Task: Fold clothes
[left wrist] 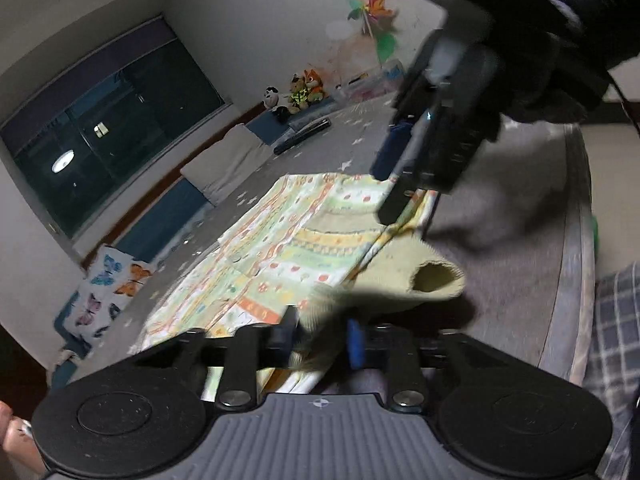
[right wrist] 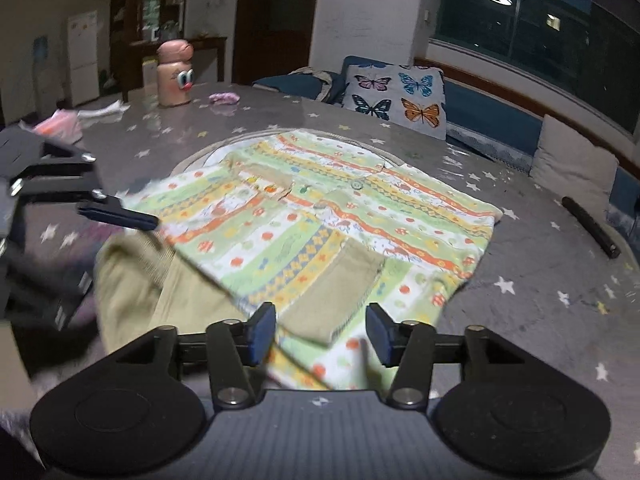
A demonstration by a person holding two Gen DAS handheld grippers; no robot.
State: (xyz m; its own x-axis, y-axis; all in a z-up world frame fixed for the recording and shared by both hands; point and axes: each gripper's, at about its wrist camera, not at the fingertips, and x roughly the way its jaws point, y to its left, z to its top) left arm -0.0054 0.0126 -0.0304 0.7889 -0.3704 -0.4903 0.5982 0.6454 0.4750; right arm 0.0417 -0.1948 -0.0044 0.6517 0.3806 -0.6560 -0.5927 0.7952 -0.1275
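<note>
A child's shirt (right wrist: pixel 320 216) striped in green, orange and yellow, with khaki pockets, lies flat on the grey star-print table (right wrist: pixel 540 320). Its khaki sleeve (left wrist: pixel 432 276) sticks out at the near side. My left gripper (left wrist: pixel 322 340) is shut on the shirt's near edge, with khaki cloth pinched between the pads; the right wrist view shows it (right wrist: pixel 148 222) at the shirt's left side. My right gripper (right wrist: pixel 320 332) stands open over the hem by a khaki pocket, pads apart from the cloth. A black-gloved hand holds it (left wrist: pixel 394 204) in the left wrist view.
A butterfly cushion (right wrist: pixel 400 96) and a beige cushion (right wrist: pixel 572 160) lie on the bench beyond the table. On the table are a black tube (right wrist: pixel 592 228), a peach bottle with cartoon eyes (right wrist: pixel 174 76), a purple cloth (right wrist: pixel 224 98) and a pink bundle (right wrist: pixel 60 128). Plush toys (left wrist: pixel 304 88) sit at the far end.
</note>
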